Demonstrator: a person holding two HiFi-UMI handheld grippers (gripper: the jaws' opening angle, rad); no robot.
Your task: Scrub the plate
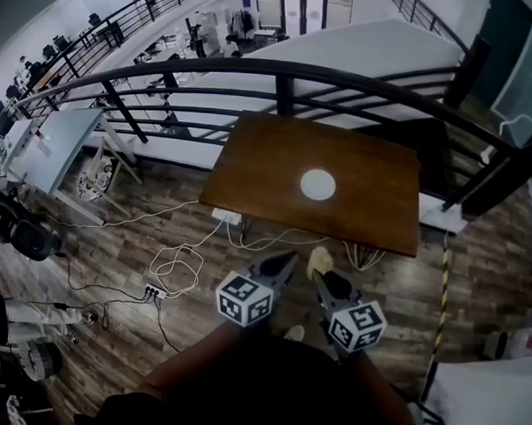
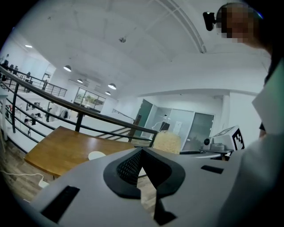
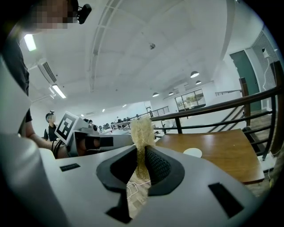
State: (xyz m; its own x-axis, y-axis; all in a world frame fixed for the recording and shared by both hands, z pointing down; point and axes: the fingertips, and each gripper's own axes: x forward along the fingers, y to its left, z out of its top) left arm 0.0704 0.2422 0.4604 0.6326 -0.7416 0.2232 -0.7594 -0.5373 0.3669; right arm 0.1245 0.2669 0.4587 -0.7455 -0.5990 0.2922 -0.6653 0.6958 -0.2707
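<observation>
**Sponge gripped, plate not yet reached**

The white plate [image 1: 317,184] lies alone near the middle of the wooden surface [image 1: 372,212], with nothing touching it. Both grippers hang off the surface, on its near side, over the floor.

The right gripper [image 3: 141,155] has its fingers [image 3: 160,167] clamped on a yellowish scrub sponge [image 3: 142,131], which sticks out past the tips. The left gripper [image 2: 141,154] has its fingers [image 2: 128,167] closed together with nothing between them.

The step in hand looks like the approach. To do it well:
- Bring both grippers over the surface's near edge.
- Part the left fingers and steady the plate's rim so it cannot slide across the surface.
- Lay the sponge flat on the plate and scrub in circles.
- Mind the cables [image 1: 175,269] on the floor in front of the surface.
</observation>
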